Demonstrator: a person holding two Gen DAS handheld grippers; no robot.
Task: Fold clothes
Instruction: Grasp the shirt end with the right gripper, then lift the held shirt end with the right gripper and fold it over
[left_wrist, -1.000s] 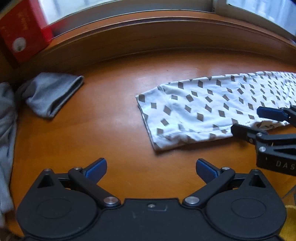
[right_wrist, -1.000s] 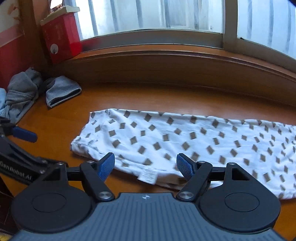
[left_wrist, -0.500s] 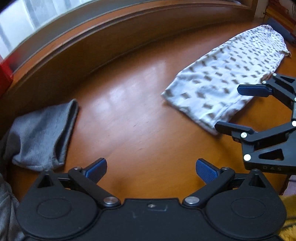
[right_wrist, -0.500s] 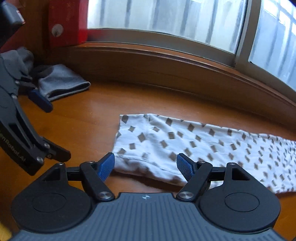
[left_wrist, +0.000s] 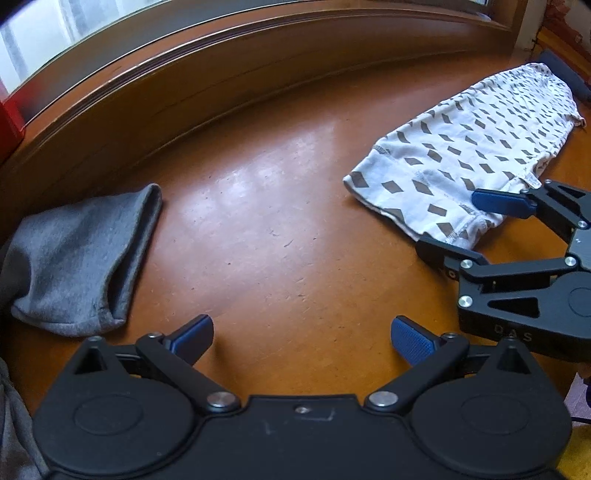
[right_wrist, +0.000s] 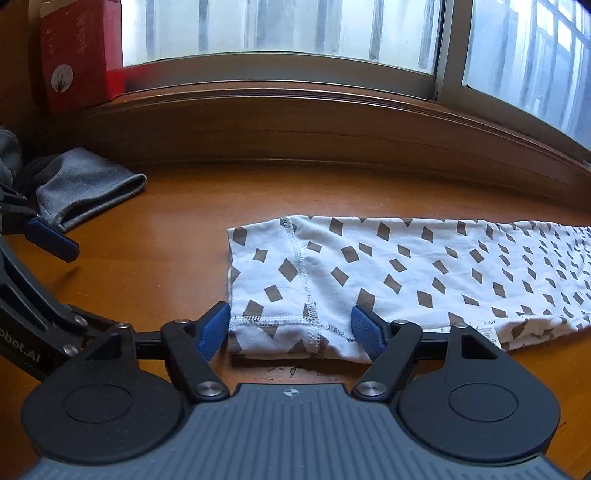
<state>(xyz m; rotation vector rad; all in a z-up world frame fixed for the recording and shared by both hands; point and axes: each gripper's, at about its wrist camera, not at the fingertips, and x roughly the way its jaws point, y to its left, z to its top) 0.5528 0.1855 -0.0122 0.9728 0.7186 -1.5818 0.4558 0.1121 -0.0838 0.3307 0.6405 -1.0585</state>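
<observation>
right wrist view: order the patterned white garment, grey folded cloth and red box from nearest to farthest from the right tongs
1. Patterned white garment: its near hem lies between the open right tongs.
2. Grey folded cloth: far left on the table.
3. Red box: upper left, on the window ledge.

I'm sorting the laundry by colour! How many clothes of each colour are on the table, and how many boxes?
White clothes with brown diamonds: 1, the patterned garment
Grey clothes: 2, the folded grey piece and a bunched grey one at the far left, mostly cut off
Red boxes: 1, the red box on the sill
Total: 4
</observation>
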